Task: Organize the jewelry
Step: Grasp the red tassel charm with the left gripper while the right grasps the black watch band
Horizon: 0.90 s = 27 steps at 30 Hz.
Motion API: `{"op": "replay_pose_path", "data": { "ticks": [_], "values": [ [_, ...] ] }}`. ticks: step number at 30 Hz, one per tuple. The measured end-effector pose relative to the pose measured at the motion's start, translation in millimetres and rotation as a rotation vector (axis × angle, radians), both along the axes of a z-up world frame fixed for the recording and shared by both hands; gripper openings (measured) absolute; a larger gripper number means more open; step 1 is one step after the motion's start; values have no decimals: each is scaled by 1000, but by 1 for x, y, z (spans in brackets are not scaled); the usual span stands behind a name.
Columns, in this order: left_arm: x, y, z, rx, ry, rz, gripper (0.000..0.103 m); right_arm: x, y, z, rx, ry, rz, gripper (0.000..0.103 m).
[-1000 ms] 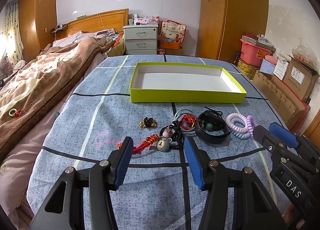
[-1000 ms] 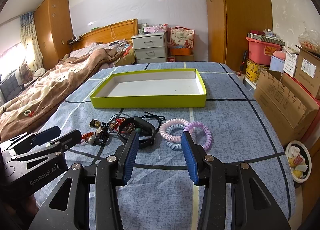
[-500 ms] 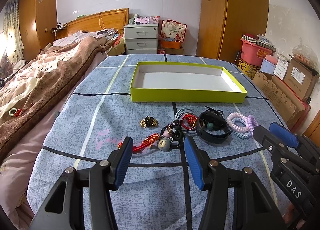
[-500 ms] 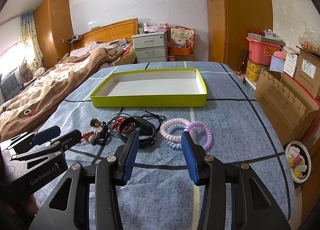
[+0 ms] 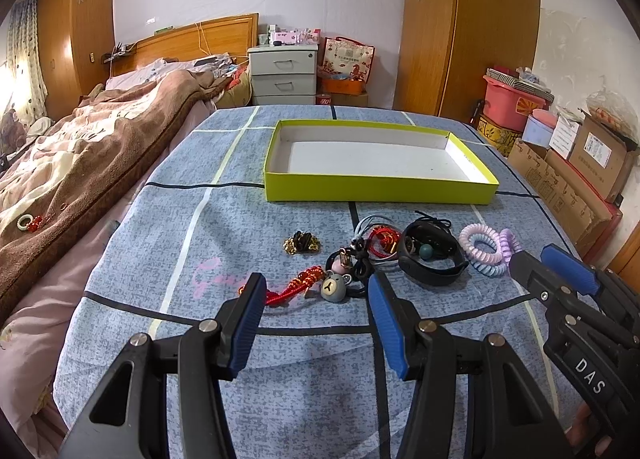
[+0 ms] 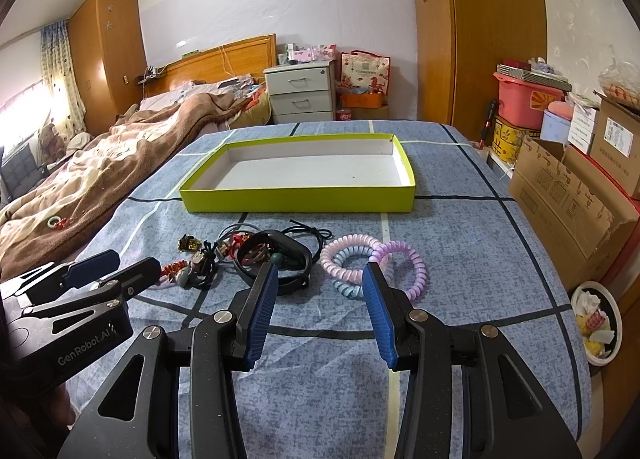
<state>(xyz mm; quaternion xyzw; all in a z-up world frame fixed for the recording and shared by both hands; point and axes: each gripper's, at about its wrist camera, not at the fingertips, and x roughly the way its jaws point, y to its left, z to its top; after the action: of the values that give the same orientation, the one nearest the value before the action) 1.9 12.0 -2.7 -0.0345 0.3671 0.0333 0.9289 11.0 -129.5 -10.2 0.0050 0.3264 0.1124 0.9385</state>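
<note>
The right gripper (image 6: 318, 291), jaws apart and empty, sits just short of the pastel coil bands (image 6: 374, 263), nearer them than the left gripper (image 5: 316, 299), also apart.

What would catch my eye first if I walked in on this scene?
Probably the bright yellow-green box, open and empty, on the blue checked bedspread. In front of it lies a small jumble of trinkets: pastel spiral hair ties on the right, a black wristband in the middle. Nearest the camera, two open blue-padded hand-held grippers are poised above them.

Brown blanket (image 5: 80, 163) left; grey drawer unit (image 5: 283, 75) behind; cardboard boxes (image 6: 568, 199) right.
</note>
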Motion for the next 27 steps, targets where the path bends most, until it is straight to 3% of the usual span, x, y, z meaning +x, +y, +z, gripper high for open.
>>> {"op": "replay_pose_path", "data": {
  "ticks": [7,14,23,27],
  "values": [
    [7,7,-6,-7,17,-6,55,9,0,-3,18,20,25,45],
    [15,31,-13,-124,46,-42,55,36,0,-8,-1,50,84,45],
    [21,48,-22,-162,95,-72,55,68,16,-20,-40,159,259,45],
    [22,51,-24,-166,106,-80,55,70,27,-20,-60,151,323,45]
  ]
}}
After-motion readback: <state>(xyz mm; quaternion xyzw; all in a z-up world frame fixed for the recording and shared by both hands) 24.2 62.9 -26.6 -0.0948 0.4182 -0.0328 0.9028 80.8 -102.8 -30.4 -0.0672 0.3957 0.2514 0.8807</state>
